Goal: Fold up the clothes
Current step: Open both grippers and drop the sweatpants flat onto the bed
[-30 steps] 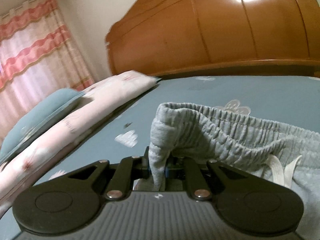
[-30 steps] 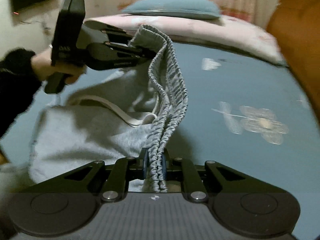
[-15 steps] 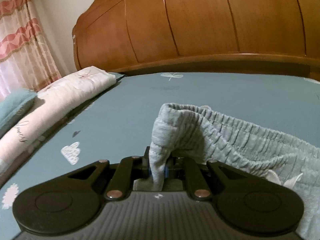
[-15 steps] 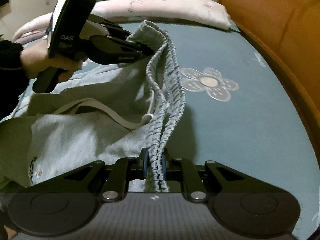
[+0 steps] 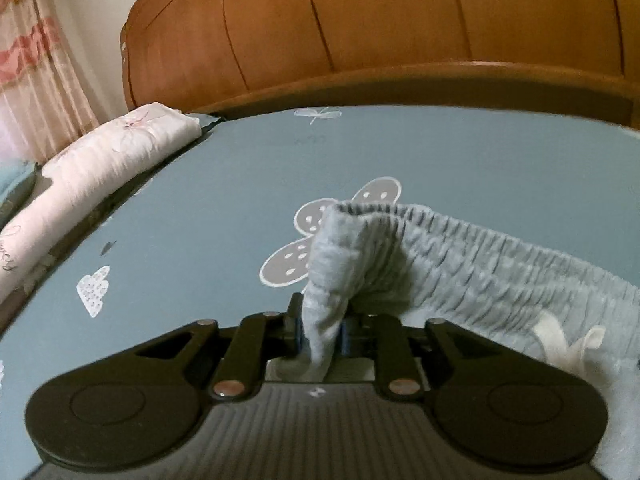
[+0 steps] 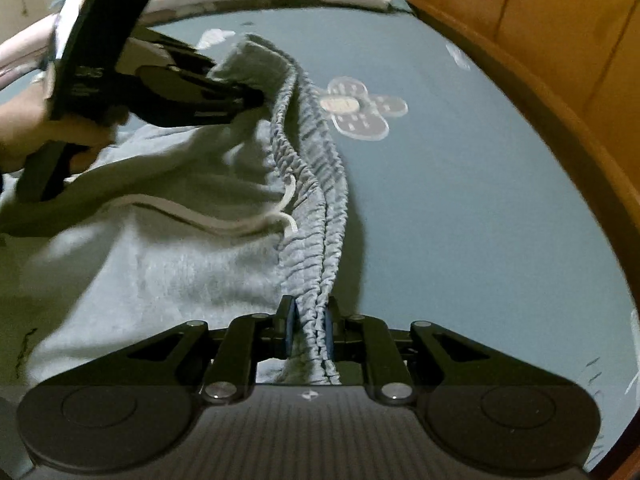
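On the blue-grey bedsheet (image 5: 224,216), printed with white clouds and flowers, lie grey sweatpants (image 6: 168,280), their waistband end raised between two handheld grippers. At far left in the left wrist view hangs a pink-striped curtain (image 5: 36,52); next to it a rolled pale pink quilt (image 5: 100,168) runs along the bed's edge, and a wooden headboard (image 5: 360,28) fills the background. Centre: the left gripper (image 5: 320,330) has a fold of grey cloth between its blue pads, with a small gap on the right pad's side; its jaws are opening. To the right, the gathered elastic waistband (image 5: 500,264) stretches away, with the white drawstring (image 5: 560,344) lying below it. In the right wrist view, a hand (image 6: 44,128) at far left holds the left gripper's handle, its tip at the waistband's far corner. The waistband runs down the middle to the right gripper (image 6: 308,332), whose jaws are opening around the bunched elastic, which touches the right pad. Bare sheet and headboard occupy the right.
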Demonstrator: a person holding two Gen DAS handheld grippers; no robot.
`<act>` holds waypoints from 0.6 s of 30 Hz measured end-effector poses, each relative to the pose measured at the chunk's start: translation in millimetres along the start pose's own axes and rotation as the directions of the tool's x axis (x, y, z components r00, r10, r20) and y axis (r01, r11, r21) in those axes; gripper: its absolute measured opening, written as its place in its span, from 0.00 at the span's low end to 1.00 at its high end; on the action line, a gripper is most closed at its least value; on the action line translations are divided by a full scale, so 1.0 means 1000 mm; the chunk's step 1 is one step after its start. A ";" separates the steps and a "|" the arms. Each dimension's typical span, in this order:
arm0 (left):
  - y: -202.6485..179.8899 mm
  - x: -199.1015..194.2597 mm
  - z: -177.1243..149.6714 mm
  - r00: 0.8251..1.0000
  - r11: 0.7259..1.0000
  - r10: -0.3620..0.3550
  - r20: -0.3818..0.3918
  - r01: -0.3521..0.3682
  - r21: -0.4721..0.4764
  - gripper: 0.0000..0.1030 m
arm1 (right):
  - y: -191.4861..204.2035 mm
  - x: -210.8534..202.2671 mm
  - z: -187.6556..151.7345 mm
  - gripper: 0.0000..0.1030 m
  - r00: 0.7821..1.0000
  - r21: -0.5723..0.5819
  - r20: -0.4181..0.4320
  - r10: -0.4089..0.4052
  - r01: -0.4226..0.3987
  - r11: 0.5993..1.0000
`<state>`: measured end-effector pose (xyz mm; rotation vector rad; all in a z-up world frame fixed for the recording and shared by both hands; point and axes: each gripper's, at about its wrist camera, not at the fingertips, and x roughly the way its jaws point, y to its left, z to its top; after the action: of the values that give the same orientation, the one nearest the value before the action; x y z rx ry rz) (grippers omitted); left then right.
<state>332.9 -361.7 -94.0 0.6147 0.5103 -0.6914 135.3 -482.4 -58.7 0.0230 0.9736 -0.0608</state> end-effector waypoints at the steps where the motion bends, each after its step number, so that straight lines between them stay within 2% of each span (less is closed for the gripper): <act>1: 0.000 -0.002 -0.001 1.000 1.000 0.007 0.000 -0.007 0.007 0.35 | -0.002 0.001 0.000 0.22 1.000 0.013 0.001 -0.007 0.007 1.000; 2: -0.001 -0.006 -0.001 1.000 1.000 0.009 0.005 -0.009 0.006 0.38 | -0.004 0.002 -0.001 0.24 1.000 0.026 0.001 -0.014 0.014 1.000; 4: -0.001 -0.015 -0.001 1.000 1.000 0.011 0.017 -0.011 0.009 0.43 | -0.008 0.004 -0.001 0.40 1.000 0.052 0.002 -0.026 0.026 0.998; 6: -0.001 -0.029 -0.001 0.999 1.000 0.007 0.040 -0.008 0.026 0.49 | -0.012 -0.001 -0.002 0.46 1.000 0.078 0.010 -0.026 0.025 0.997; 9: -0.003 -0.053 -0.001 0.998 0.997 0.005 0.058 -0.009 0.079 0.51 | -0.017 -0.013 -0.007 0.47 0.999 0.118 0.028 -0.019 0.016 0.993; 12: -0.005 -0.080 -0.005 0.998 0.991 -0.001 0.069 -0.008 0.133 0.51 | -0.021 -0.030 -0.012 0.53 0.998 0.135 0.058 -0.040 0.032 0.990; 18: -0.015 -0.159 -0.035 0.994 0.982 -0.056 0.094 0.038 0.183 0.51 | -0.020 -0.056 -0.025 0.55 0.996 0.149 0.080 -0.036 0.024 0.989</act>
<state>208.6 -279.4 -26.5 0.7368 0.3736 -0.8153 82.0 -499.2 -26.8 0.1412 0.8858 -0.1609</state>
